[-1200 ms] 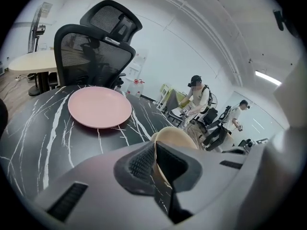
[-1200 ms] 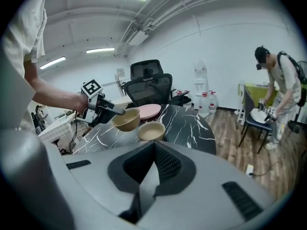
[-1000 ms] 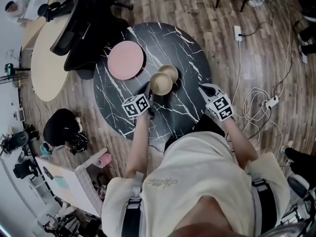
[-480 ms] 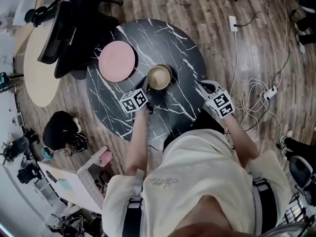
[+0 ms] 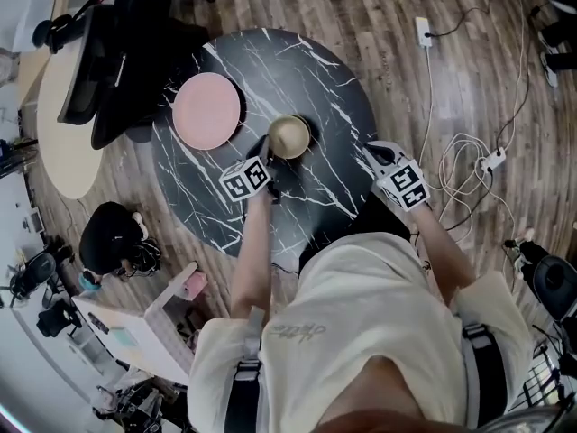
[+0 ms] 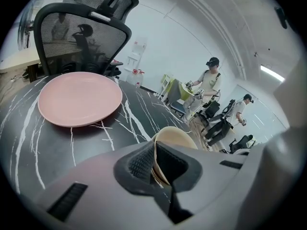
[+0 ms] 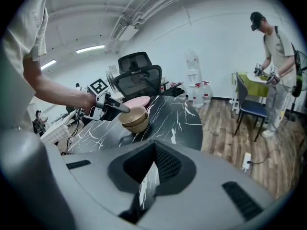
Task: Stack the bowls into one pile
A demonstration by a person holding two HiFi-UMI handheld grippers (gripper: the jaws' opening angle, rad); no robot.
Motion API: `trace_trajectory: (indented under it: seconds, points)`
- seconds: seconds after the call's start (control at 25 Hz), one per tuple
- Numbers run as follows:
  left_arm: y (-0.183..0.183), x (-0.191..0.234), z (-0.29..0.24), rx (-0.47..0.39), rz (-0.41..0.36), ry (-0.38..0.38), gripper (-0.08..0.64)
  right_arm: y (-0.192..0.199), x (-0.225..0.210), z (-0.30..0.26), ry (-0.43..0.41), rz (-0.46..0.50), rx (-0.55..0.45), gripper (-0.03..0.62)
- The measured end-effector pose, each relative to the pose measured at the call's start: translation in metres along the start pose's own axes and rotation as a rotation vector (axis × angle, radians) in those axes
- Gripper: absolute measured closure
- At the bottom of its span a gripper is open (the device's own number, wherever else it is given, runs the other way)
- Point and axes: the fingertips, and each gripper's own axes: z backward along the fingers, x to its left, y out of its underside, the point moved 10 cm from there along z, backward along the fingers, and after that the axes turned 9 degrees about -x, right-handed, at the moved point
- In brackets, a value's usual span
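Two tan bowls stand nested on the black marble table (image 5: pixel 315 79). The top bowl (image 5: pixel 288 136) (image 7: pixel 132 114) sits inside the lower bowl (image 7: pixel 138 125), which is hidden in the head view. My left gripper (image 5: pixel 268 148) (image 7: pixel 125 109) is shut on the near rim of the top bowl; that rim (image 6: pixel 175 138) runs between the pads of the left gripper (image 6: pixel 154 159). My right gripper (image 5: pixel 369 151) (image 7: pixel 151 169) hangs over the table's right edge, apart from the bowls. It is shut with nothing in it.
A pink plate (image 5: pixel 206 110) (image 6: pixel 79 97) lies left of the bowls. A black office chair (image 5: pixel 117 52) stands behind the table, by a beige table (image 5: pixel 54 124). Cables and a power strip (image 5: pixel 478 174) lie on the floor at right. People (image 7: pixel 276 51) stand in the background.
The left gripper carried its bowl from beside the other bowl to right over it and lowered it in. The right gripper stayed shut near the table's right edge.
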Motion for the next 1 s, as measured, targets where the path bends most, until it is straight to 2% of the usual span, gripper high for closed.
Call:
trace_trajectory:
  seconds: [0.28, 0.52, 0.84, 1.0]
  points:
    - [0.002, 0.001, -0.009, 0.015, 0.011, -0.004, 0.531, -0.001, -0.005, -0.008, -0.007, -0.004, 0.005, 0.584]
    - [0.003, 0.002, -0.012, 0.03, -0.024, -0.005, 0.529, -0.004, -0.01, -0.009, 0.006, -0.002, -0.006, 0.584]
    - [0.001, -0.001, -0.005, 0.012, -0.052, -0.003, 0.528, -0.005, -0.005, -0.012, -0.008, 0.007, 0.005, 0.584]
    - [-0.005, 0.002, 0.012, -0.024, -0.056, -0.021, 0.528, -0.011, 0.0, -0.016, -0.027, 0.029, -0.01, 0.584]
